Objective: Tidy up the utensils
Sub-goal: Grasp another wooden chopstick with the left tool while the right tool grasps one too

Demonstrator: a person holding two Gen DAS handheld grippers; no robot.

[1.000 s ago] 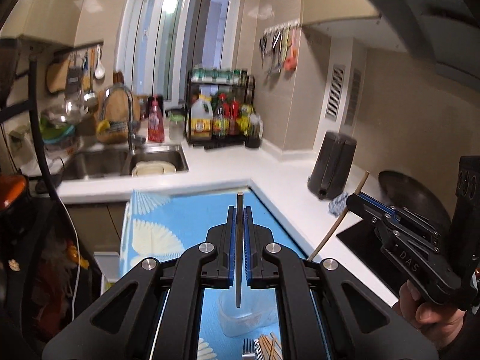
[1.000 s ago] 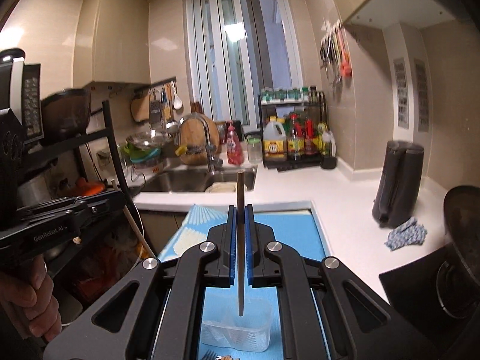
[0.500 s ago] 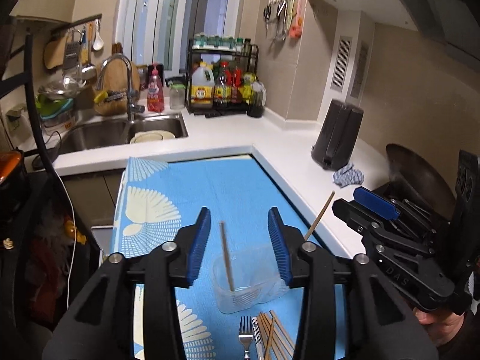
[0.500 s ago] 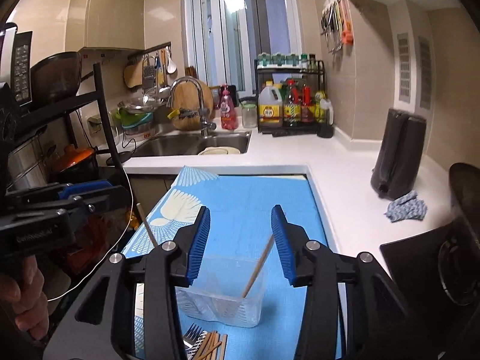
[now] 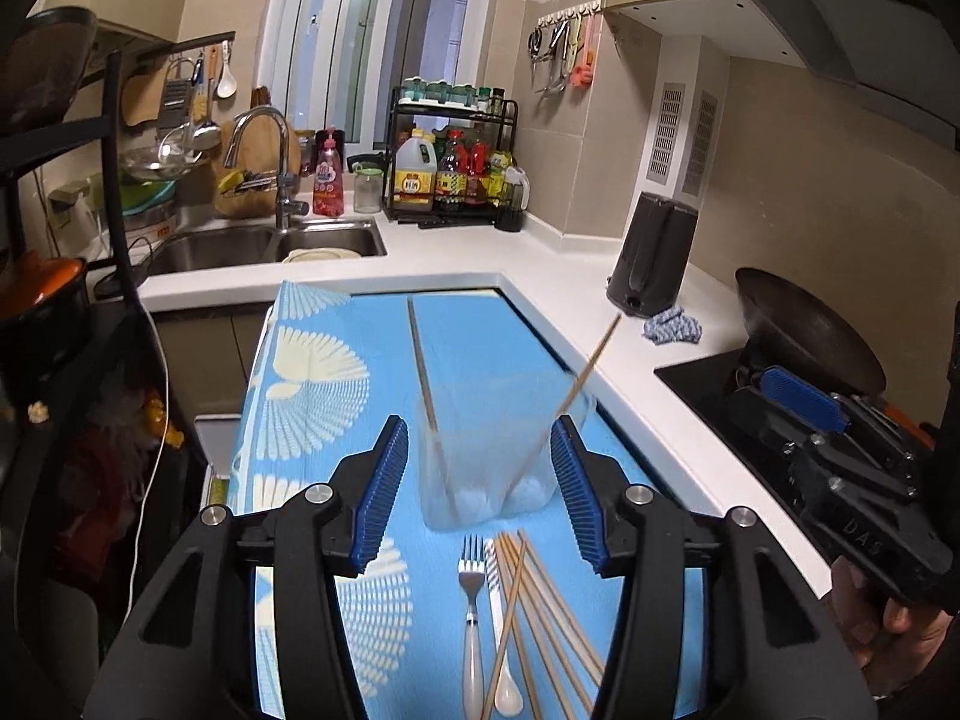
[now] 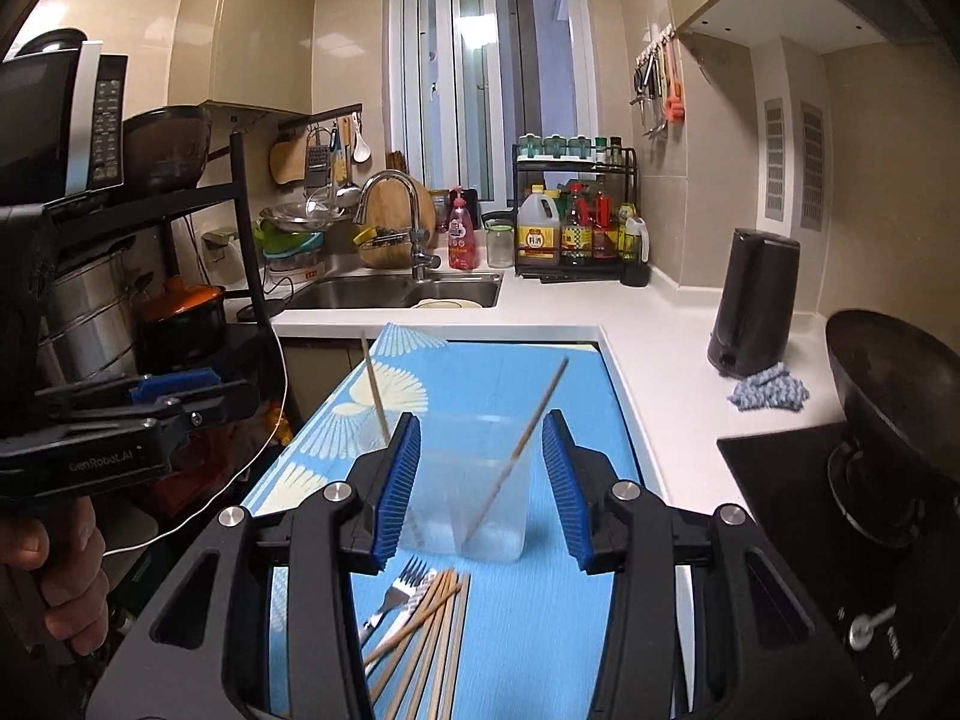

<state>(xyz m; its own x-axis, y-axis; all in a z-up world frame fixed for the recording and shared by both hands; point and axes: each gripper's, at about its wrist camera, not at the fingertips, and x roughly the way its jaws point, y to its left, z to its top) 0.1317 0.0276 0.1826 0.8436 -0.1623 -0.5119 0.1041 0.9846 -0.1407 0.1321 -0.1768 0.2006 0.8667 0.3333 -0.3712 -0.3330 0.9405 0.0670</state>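
A clear plastic container (image 5: 486, 480) stands on the blue patterned mat (image 5: 336, 360). Two wooden chopsticks lean in it, one to the left (image 5: 423, 372) and one to the right (image 5: 591, 363). My left gripper (image 5: 477, 426) is just short of the container; its jaws are opening with nothing between the pads. My right gripper (image 6: 480, 420) is open and empty, facing the same container (image 6: 474, 510). In front of the container lie a fork (image 5: 472, 600), a white spoon (image 5: 501, 630) and several loose chopsticks (image 5: 540, 612). Each gripper shows at the edge of the other's view.
A white counter runs along the mat's right side with a black kettle (image 5: 654, 258), a blue cloth (image 5: 672, 327) and a wok (image 5: 810, 336) on the dark stove. The sink (image 5: 270, 243) and bottle rack (image 5: 456, 174) are at the back. A black shelf with an orange-lidded pot (image 6: 180, 318) stands on the left.
Both grippers were each shut on an upright chopstick above the container. They opened, the chopsticks dropped into it, and both grippers drew back and down, bringing the utensils on the mat into view.
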